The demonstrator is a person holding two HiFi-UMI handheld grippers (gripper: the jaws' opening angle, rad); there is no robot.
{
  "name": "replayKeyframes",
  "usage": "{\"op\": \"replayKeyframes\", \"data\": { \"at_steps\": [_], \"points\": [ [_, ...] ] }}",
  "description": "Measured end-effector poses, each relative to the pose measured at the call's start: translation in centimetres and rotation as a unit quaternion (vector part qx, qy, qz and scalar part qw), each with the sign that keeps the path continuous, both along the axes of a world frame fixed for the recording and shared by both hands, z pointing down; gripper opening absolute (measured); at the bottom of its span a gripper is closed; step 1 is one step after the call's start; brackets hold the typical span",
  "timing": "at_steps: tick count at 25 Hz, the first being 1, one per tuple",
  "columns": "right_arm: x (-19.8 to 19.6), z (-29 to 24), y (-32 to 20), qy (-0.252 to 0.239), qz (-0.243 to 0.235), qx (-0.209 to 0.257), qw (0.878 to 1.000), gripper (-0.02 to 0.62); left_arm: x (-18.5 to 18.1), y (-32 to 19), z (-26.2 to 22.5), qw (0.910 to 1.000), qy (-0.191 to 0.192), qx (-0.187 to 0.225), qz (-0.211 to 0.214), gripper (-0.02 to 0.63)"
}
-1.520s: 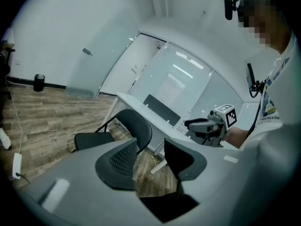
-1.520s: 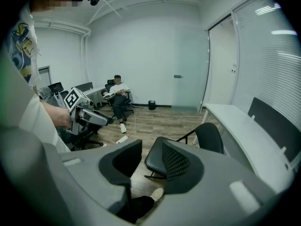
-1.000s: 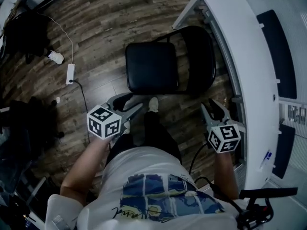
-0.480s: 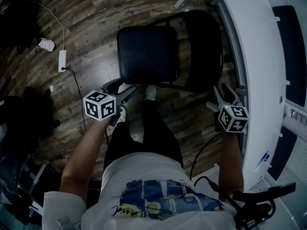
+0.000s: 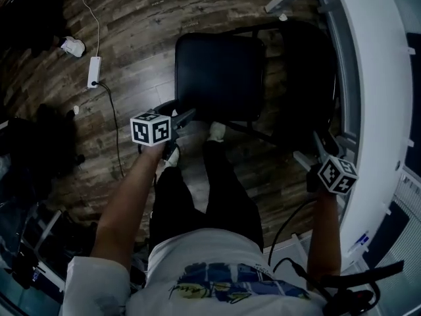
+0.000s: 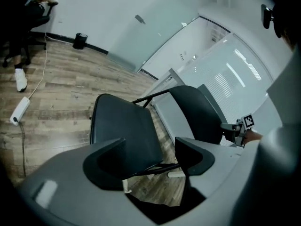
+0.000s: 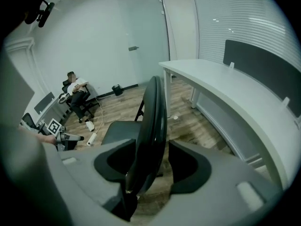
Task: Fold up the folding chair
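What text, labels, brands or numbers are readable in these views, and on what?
No readable text in any view.
Left marker cube, right marker cube: black-and-white square patterns, no letters or digits.
Shirt print: blurred and cut off, no word legible.
Sticker on white desk: too small to read.

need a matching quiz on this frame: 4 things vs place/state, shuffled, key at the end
1. chair seat
2. chair backrest
3. power strip
4. white desk

A. on the floor, left of the seat in the head view
B. edge-on between the right gripper's open jaws
C. along the head view's right side, past the backrest
D. level, not folded up

Pairs: 1-D, 2-B, 3-A, 4-C. The right gripper's jaws have just been opening, with the backrest between them.
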State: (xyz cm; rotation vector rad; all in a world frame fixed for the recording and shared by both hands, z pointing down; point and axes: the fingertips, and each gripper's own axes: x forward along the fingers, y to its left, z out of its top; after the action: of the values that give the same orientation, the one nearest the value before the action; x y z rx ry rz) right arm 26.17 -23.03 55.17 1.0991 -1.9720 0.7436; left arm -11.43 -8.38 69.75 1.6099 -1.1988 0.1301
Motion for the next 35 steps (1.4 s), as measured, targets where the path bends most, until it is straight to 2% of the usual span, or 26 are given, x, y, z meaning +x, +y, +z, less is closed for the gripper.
{"op": "replayKeyframes", "data": {
  "at_steps": [4, 10, 15, 21, 31, 35],
  "points": [
    [-0.8, 0.9, -0.6, -0.014, -0.007, -0.003, 1.000, 0.209, -1.9, -0.3, 4.0, 0.9997, -0.007, -0.017, -0.019, 0.355],
    [-1.6, 1.6, -1.2, -0.005, -0.029, 0.008, 1.000, 0.209, -3.3, -0.8, 9.5, 0.9988, 0.003, -0.040, -0.028, 0.373],
    [-2.2, 2.4, -1.4, -0.021, -0.018, 0.013, 1.000, 0.209, -4.5, -0.1, 13.7, 0.9965, 0.011, -0.066, -0.051, 0.380],
    [-2.4, 2.8, -2.0, -0.042, 0.005, 0.018, 0.999, 0.209, -5.8, -1.1, 16.5, 0.9955, 0.012, -0.066, -0.066, 0.390],
    [-3.0, 3.4, -2.3, -0.030, -0.005, 0.031, 0.999, 0.207, -6.4, -1.7, 21.4, 0.9938, 0.045, -0.069, -0.075, 0.403],
    [-2.9, 3.3, -2.4, -0.029, -0.011, 0.034, 0.999, 0.207, -5.6, -2.4, 22.5, 0.9909, 0.096, -0.056, -0.077, 0.403]
  ]
}}
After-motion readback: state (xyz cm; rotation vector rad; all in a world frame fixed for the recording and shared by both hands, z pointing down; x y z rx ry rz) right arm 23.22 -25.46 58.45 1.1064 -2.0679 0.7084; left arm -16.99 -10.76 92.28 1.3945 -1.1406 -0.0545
